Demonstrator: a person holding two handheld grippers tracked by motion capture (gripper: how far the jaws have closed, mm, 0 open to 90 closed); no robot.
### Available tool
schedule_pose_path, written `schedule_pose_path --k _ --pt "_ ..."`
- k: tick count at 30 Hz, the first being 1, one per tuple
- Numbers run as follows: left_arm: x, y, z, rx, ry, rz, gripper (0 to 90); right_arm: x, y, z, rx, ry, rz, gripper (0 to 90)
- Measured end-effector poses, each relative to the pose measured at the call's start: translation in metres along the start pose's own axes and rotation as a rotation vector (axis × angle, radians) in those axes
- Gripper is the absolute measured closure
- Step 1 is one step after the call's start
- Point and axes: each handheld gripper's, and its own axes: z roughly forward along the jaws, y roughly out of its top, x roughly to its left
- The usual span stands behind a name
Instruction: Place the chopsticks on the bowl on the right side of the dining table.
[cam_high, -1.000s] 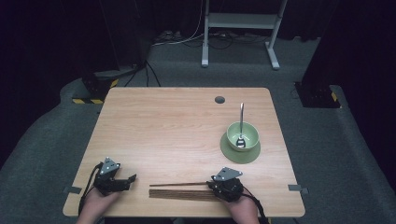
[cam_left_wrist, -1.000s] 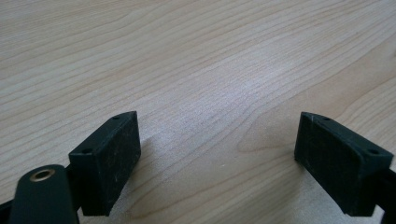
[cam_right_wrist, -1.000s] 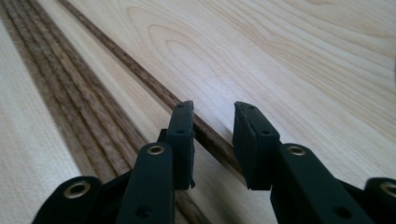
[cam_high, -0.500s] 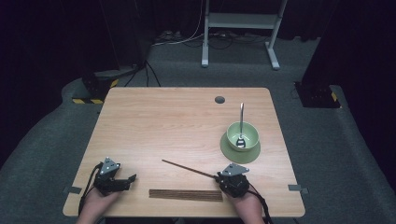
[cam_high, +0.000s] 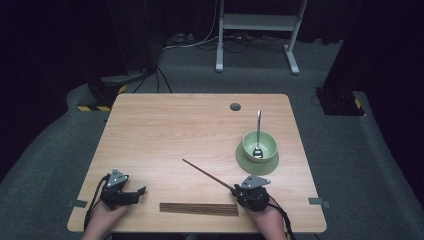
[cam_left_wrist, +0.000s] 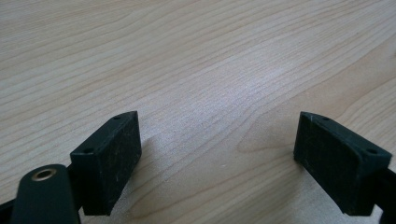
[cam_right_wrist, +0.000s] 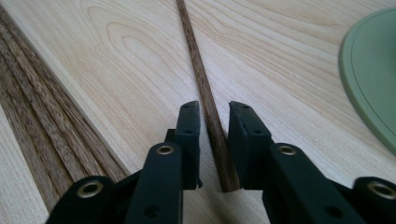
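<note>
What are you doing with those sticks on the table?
A person is working at a wooden table with a gripper in each hand. The right gripper has one dark chopstick between its jaws, pulled out from the pile of chopsticks at the near edge. The left gripper rests on the table with its jaws wide open and nothing in them. Off to the right, a green bowl with a spoon sits on a green plate.
</note>
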Motion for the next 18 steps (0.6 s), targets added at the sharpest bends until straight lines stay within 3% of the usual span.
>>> schedule_pose_path --k 3,7,13,18 --pt "0.0 0.0 0.0 0.0 0.0 0.0 15.0 0.0 0.0 0.001 -0.006 0.005 -0.009 71.9" --pt "0.0 0.0 0.0 0.0 0.0 0.0 15.0 -0.002 0.001 0.003 -0.014 0.022 0.016 71.3" --pt "0.0 0.0 0.0 0.0 0.0 0.001 15.2 0.0 0.009 0.013 -0.019 0.024 -0.044 74.7" --pt "0.0 0.0 0.0 -0.001 0.001 0.001 15.2 0.001 0.012 0.016 -0.021 0.036 -0.065 80.6"
